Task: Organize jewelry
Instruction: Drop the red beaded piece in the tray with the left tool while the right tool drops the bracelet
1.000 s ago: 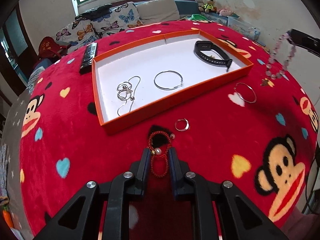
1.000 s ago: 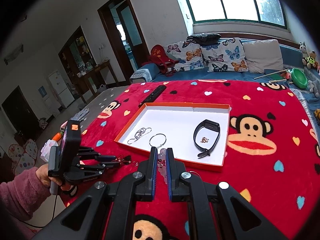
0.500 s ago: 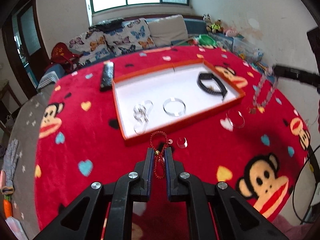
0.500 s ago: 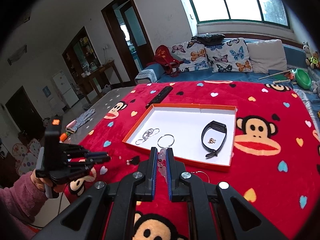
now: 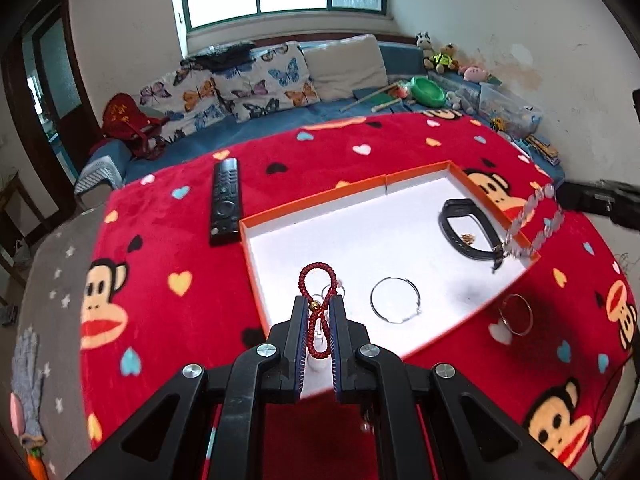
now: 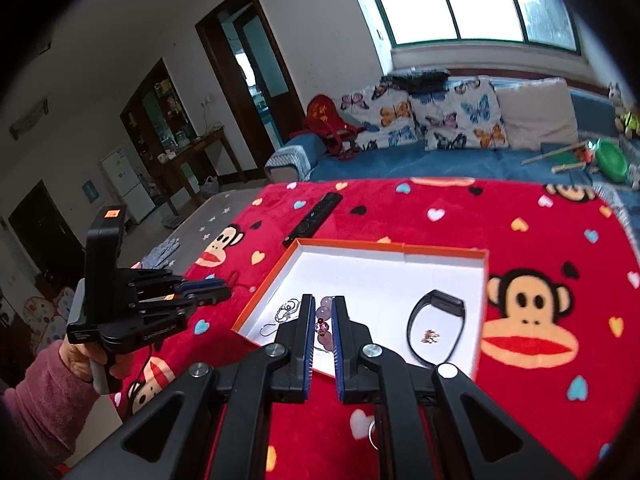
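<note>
Both of my tongs carry a piece of jewelry above the orange-rimmed tray [image 5: 256,280], which lies on the red monkey-print blanket [image 5: 160,248].

Left tongs [image 5: 318,320]: clenched on the red beaded bracelet [image 5: 316,280]. The grip sits at the small gold bead, so the cord folds into a figure-eight, with one loop standing beyond the tips and the other hanging back between the jaws. I judge this pinch at the middle keeps the limp cord from swinging on its way to the tray, over whose near left corner it hangs.

Right tongs [image 6: 322,320]: clenched on the pale pink beaded bracelet [image 6: 323,314]. In the left wrist view the same bracelet [image 5: 532,224] dangles as a loose loop from the tips over the tray's right rim.

Already lying in the tray: a black wristband [image 5: 466,236] with a small gold piece [image 5: 467,237] inside its curve, a thin silver hoop [image 5: 395,300], and a silver chain [image 6: 286,312]. Placement appears spaced so that pieces do not tangle.

Outside the tray: another silver hoop [image 5: 516,314] rests on the blanket just beside the near right edge, presumably awaiting pickup. A black remote control [image 5: 226,202] lies beyond the left rim.
</note>
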`<state>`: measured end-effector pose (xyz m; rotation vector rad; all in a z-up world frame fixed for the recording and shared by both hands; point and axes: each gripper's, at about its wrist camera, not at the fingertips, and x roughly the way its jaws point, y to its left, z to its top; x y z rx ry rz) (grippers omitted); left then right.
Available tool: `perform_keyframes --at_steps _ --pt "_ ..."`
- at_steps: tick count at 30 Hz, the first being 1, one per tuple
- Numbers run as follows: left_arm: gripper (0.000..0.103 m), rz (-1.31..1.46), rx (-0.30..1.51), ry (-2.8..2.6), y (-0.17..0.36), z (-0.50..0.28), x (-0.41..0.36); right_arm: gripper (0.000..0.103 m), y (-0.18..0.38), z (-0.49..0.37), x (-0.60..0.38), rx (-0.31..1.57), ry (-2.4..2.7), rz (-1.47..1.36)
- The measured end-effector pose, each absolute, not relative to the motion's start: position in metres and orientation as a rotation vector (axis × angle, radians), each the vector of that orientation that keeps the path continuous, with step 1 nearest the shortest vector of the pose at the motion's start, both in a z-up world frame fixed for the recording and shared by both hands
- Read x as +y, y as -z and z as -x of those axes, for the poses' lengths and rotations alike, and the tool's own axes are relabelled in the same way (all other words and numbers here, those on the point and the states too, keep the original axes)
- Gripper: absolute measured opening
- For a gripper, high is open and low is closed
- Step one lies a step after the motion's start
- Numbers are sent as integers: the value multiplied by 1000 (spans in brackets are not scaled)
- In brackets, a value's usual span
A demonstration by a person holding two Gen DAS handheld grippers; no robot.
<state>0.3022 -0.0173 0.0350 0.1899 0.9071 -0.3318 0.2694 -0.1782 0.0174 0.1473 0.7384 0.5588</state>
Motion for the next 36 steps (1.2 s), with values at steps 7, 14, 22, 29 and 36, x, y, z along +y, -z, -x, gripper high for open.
perform_keyframes --at_steps 7,14,22,29,36 --pt "10 -195 964 320 -2 -348 -22 10 9 -292 -166 824 -547 -151" --pt "13 -219 1008 279 25 -375 -24 10 32 -306 -160 898 -531 -141" --pt "36 -204 1052 255 43 -386 -21 11 48 -312 -162 969 -500 -130" --pt "53 -208 1013 254 29 -376 -24 42 39 -305 -164 955 -465 -80" --pt "53 -221 976 241 -11 -343 -22 43 15 -286 -169 928 -456 -42"
